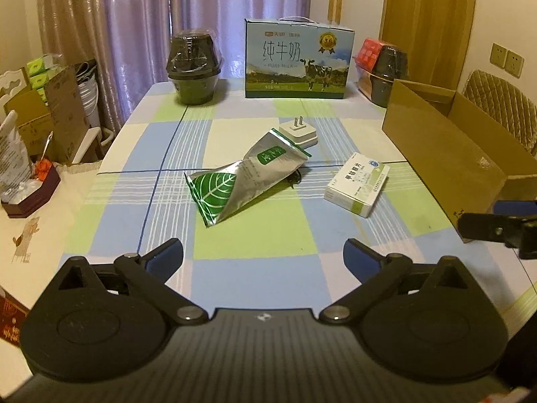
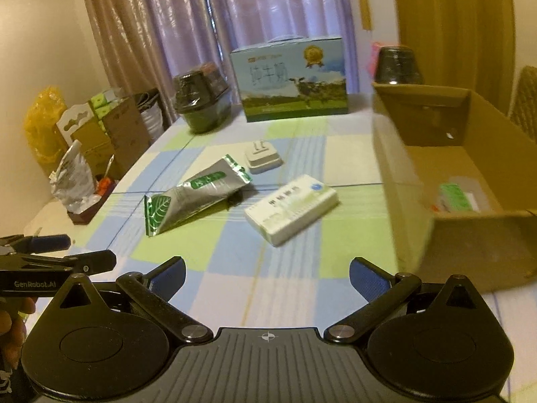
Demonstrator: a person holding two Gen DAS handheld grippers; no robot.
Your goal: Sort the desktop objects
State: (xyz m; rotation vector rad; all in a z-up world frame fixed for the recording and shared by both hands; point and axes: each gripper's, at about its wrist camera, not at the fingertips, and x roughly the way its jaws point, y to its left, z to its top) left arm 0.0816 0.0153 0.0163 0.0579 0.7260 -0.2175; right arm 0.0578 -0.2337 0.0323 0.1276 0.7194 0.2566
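The milk carton (image 1: 298, 58) at the far end of my tabletop read "纯牛奶" and "PURE MILK". My left tongs (image 2: 50, 252) carried "GenRobot.AI" on the side. The small white box (image 1: 357, 184) bore Chinese characters I could not make out.

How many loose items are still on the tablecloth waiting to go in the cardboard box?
3: the foil pouch mid-table, the white plug adapter behind it, the medicine box to its right. Something small may hide under the pouch.
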